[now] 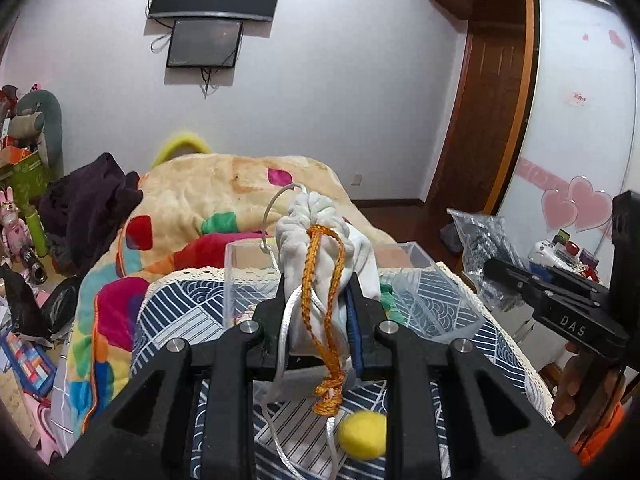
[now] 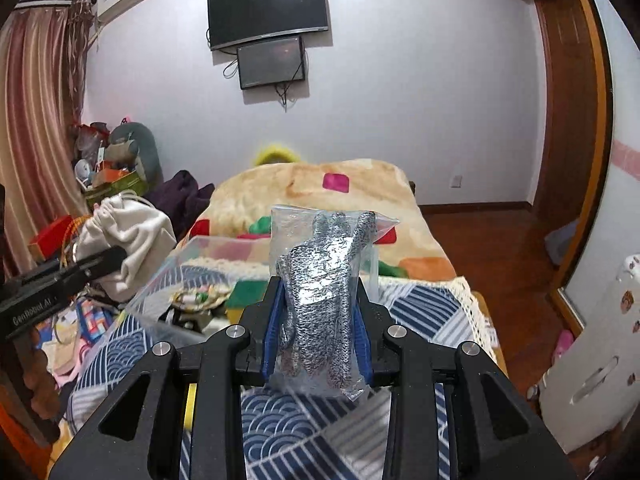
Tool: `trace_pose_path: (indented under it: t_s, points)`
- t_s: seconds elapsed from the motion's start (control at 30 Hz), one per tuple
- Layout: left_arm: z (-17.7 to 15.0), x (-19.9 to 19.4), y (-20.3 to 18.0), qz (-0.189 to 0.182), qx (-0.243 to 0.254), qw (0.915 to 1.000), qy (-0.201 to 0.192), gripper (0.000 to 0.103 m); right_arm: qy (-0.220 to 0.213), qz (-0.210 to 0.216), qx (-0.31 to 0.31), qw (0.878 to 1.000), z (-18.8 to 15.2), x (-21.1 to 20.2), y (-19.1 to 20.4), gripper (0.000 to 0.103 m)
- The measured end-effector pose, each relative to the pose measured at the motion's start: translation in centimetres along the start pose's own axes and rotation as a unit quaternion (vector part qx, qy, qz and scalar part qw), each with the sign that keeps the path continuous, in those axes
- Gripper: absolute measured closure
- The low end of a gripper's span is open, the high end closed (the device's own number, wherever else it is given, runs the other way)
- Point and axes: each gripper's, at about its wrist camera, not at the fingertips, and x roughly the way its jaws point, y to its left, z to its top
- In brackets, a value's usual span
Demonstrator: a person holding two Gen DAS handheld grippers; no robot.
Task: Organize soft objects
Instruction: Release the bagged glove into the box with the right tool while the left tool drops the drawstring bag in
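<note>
My left gripper point(image 1: 318, 300) is shut on a white drawstring pouch point(image 1: 320, 240) with an orange braided cord point(image 1: 324, 304) and a white cord, held above the patterned table. The pouch also shows in the right wrist view point(image 2: 128, 236), at the left. My right gripper point(image 2: 318, 304) is shut on a clear plastic bag holding grey knitted gloves point(image 2: 324, 288), held above the table. The bagged gloves show at the right in the left wrist view point(image 1: 480, 244). A clear plastic box point(image 1: 420, 280) stands on the table ahead of both grippers; several soft items lie inside it point(image 2: 200, 296).
A yellow felt ball point(image 1: 362, 434) lies on the blue-and-white tablecloth point(image 1: 172, 320) below the left gripper. A bed with a colourful blanket point(image 2: 320, 184) is behind the table. Clutter lies on the floor at the left point(image 1: 24, 280). A wardrobe point(image 1: 492, 120) stands at the right.
</note>
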Motion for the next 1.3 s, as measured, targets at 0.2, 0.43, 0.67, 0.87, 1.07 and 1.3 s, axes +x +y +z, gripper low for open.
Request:
trace_pose_path:
  t_s: [0.2,0.43,0.67,0.87,1.07,1.3]
  points:
    - [-0.3,3.1,-0.2,0.013,0.008,0.9995,0.028,0.080,0.013,-0.003,-0.005,1.000,0.5,2.3,0.3,0.074]
    - [-1.0,6.5,-0.2,0.005,-0.007,0.9981,0.061,0.080,0.053,-0.003,-0.003,0.999,0.3,5.5,1.0,0.074]
    - [-1.9,8.5,-0.5,0.013,-0.005,0.9962,0.086,0.080,0.093,-0.008,-0.005,0.996,-1.0,7.3,0.7,0.074]
    - [-2.3,8.7,-0.8,0.027,0.004,0.9954,0.091,0.065,0.105,-0.011,-0.010,0.994,-1.7,7.2,0.7,0.072]
    - [-2.4,7.8,-1.0,0.044,0.013,0.9959,0.078,0.047,0.093,-0.021,-0.024,0.995,-1.2,6.2,0.9,0.051]
    - [-1.8,4.9,-0.8,0.035,0.011,0.9978,0.055,0.034,0.069,-0.019,-0.025,0.997,-0.5,4.1,0.8,0.043]
